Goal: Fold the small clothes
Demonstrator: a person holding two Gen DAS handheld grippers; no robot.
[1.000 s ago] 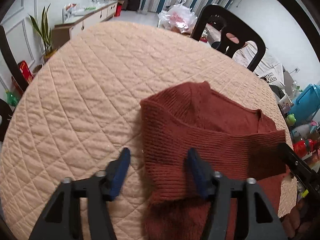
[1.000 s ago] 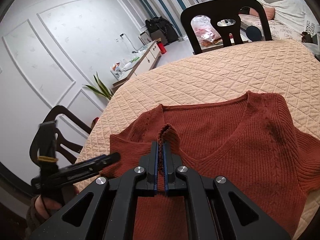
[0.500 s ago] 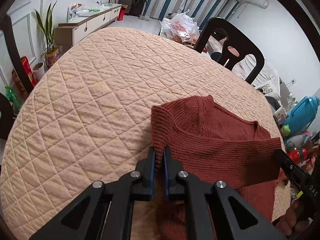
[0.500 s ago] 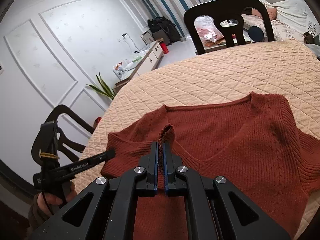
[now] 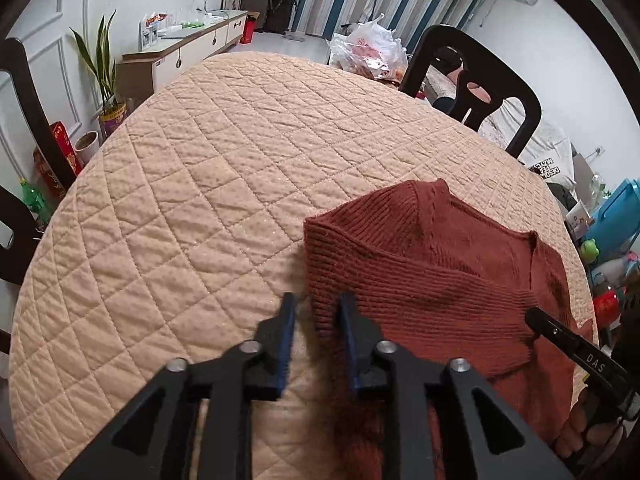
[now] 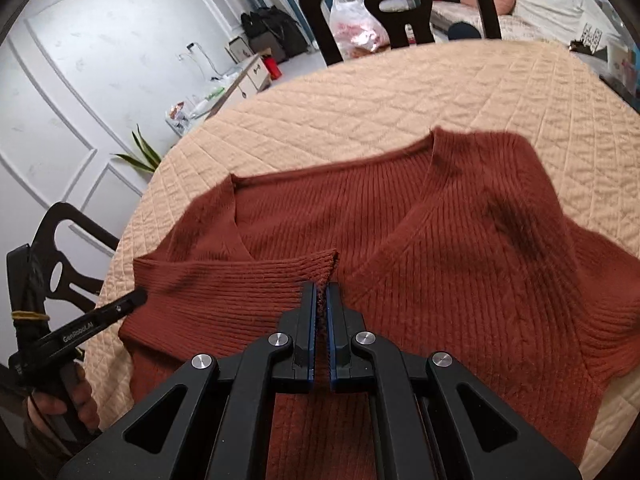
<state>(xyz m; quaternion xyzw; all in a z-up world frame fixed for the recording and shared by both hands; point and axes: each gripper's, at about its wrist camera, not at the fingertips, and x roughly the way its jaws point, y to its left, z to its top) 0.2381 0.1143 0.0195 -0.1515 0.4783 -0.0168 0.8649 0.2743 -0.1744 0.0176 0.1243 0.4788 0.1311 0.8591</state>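
Observation:
A rust-red knitted V-neck sweater [image 6: 460, 248] lies on the round table with its left sleeve [image 6: 240, 280] folded across the chest. My right gripper [image 6: 322, 292] is shut on the ribbed cuff of that sleeve. My left gripper [image 5: 316, 308] is partly open, its fingers standing either side of the folded left edge of the sweater [image 5: 420, 280] without pinching it. The left gripper also shows in the right wrist view [image 6: 120, 308] at the fold. One finger of the right gripper [image 5: 560, 332] shows in the left wrist view.
The table wears a beige quilted cover [image 5: 200, 200]. Black chairs stand at the far side [image 5: 472, 76] and at the left [image 6: 64, 248]. A plastic bag [image 5: 368, 52], a sideboard [image 5: 188, 48] and a potted plant [image 5: 104, 80] lie beyond the table.
My left gripper closed on the sweater's folded edge, then opened part way. My right gripper carried the sleeve cuff across and lower over the chest, staying shut.

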